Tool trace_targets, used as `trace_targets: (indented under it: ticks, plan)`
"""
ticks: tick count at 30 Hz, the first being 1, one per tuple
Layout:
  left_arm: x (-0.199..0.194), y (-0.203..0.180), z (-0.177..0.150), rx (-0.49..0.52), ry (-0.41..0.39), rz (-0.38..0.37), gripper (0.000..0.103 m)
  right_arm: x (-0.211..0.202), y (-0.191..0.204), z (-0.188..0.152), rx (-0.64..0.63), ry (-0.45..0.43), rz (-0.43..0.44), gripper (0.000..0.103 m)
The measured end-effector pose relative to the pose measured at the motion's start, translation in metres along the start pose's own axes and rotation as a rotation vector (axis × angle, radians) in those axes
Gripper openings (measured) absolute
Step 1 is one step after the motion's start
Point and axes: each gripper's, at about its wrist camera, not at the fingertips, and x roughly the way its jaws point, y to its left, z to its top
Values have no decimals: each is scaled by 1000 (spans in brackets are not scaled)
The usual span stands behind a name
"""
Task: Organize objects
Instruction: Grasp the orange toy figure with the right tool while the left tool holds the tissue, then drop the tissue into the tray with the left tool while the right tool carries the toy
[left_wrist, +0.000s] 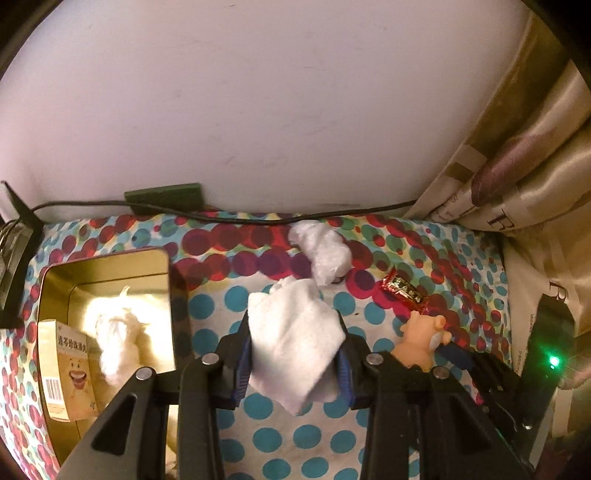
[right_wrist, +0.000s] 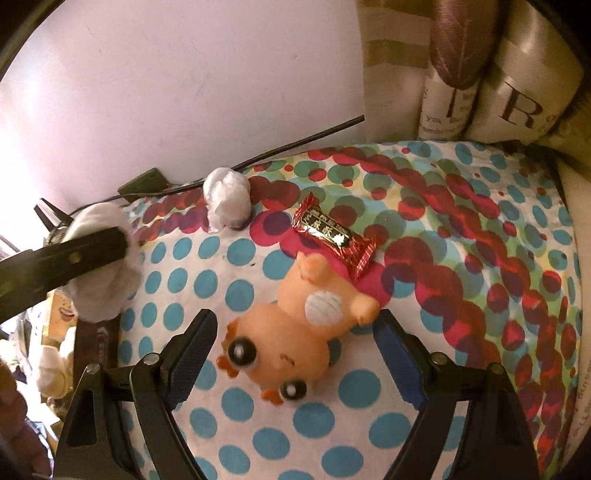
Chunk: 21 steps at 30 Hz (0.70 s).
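L gripper (left_wrist: 293, 360) is clamped on a folded white cloth (left_wrist: 291, 339), blue pads pressing both sides, cloth held up off the dotted sheet (left_wrist: 280, 443) that covers the surface. To its left in the L wrist view sits an open gold tin (left_wrist: 110, 266), w/ white fluffy stuff (left_wrist: 118, 343) inside and a small yellowish carton (left_wrist: 62, 369) standing against the tin's near wall. Beyond the cloth, near the wall (left_wrist: 258, 92), lies a crumpled white wad (left_wrist: 323, 251); a black cable (left_wrist: 258, 218) runs along the wall edge, w/ a dark green block (left_wrist: 164, 195) by it. R gripper (right_wrist: 295, 350) has jaws standing wide, not gripping: an orange toy figure (right_wrist: 288, 332) lies on its back btwn the fingers, head toward the camera, feet away, pads clear of it on both sides. Just past the toy's feet, touching or nearly so, is a red foil candy (right_wrist: 332, 236) w/ a gold-and-black label. In the R wrist view the L gripper w/ its cloth shows at left, well apart from the toy. Beige curtain (right_wrist: 480, 74) w/ printed letters hangs at the far right. Green light (left_wrist: 553, 360) glows on a dark device at the sheet's right edge in the L view.
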Motion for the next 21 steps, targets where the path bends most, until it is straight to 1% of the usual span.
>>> trace_targets:
  ticks: [1, 3, 6, 8, 9, 14, 21]
  plan:
    - [-1, 2, -1, -4, 0, 4, 38, 3, 2, 1, -11, 6, -2, 76]
    - [0, 4, -3, -8, 7, 1, 38, 5, 3, 1, -25, 11, -11, 72]
    - [0, 4, -7, -8, 7, 1, 38, 3, 7, 0, -51, 9, -6, 63]
    - [1, 3, -9, -13, 10, -3, 38, 1, 8, -2, -70, 6, -7, 53]
    - [1, 2, -10, -12, 11, -7, 38, 0, 10, -3, -84, 7, -10, 51]
    - [-2, 0, -14, -13, 6, -7, 38, -12, 10, -5, -104, -12, -10, 48]
    - [-19, 9, -24, -37, -15, 3, 38, -34, 14, -2, -117, -45, 19, 47]
